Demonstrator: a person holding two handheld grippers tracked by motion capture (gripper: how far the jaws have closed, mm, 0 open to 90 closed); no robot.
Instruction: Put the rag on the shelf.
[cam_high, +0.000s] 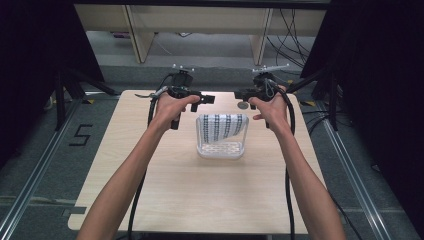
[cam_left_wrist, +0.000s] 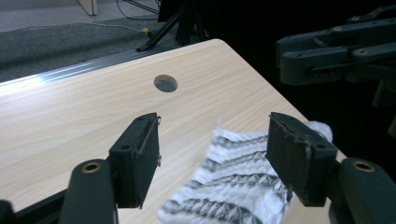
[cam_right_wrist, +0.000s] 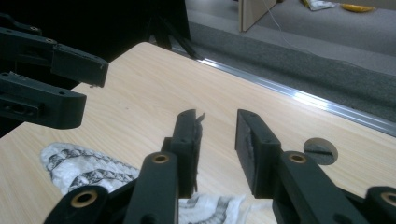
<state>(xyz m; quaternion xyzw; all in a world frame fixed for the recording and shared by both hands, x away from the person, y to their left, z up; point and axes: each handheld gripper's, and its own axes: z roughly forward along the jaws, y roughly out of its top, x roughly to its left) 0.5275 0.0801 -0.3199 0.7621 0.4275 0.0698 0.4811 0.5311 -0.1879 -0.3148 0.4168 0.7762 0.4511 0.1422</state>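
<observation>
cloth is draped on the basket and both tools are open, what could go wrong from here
The patterned cloth hangs over the back rim of the white basket rather than lying fully inside, so it may slide out onto the table. The left tool and right tool sit close above; a careless withdrawal could snag the fabric.

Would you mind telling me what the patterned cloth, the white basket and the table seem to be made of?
Patterned cloth: soft fabric, probably knit or woven; it drapes limply over the basket's edge. White basket: likely glossy moulded plastic, given its perforated floor and rounded corners. Table: pale wood-grain top, matte, possibly laminate rather than solid wood.
</observation>
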